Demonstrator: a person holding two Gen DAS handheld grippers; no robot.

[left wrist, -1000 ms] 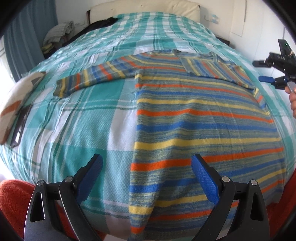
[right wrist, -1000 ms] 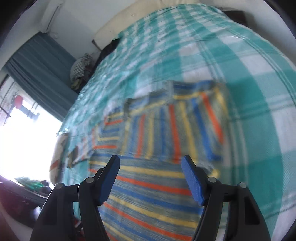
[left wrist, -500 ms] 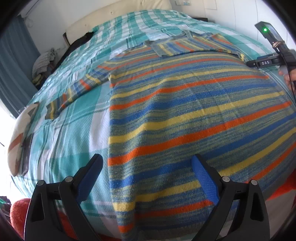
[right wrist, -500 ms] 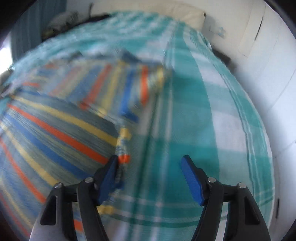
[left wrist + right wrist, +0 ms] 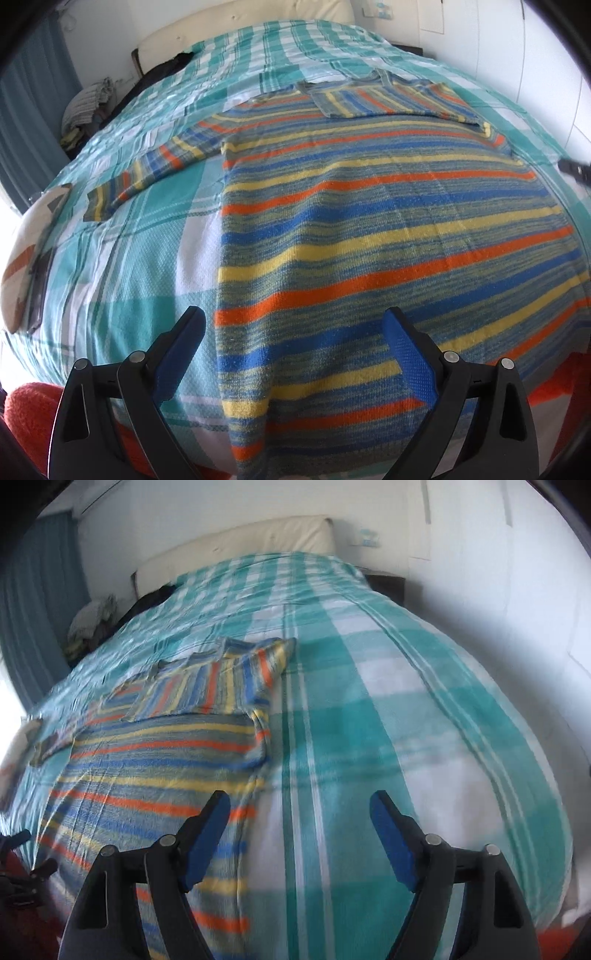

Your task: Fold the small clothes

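Now both tongs gape empty; right sleeve folded, next pinch left sleeve of sweater.

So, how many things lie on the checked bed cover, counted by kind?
Striped knit sweater: 1
Round flat cushion with orange marks: 1
Dark flat phone-like object: 1
Total: 3
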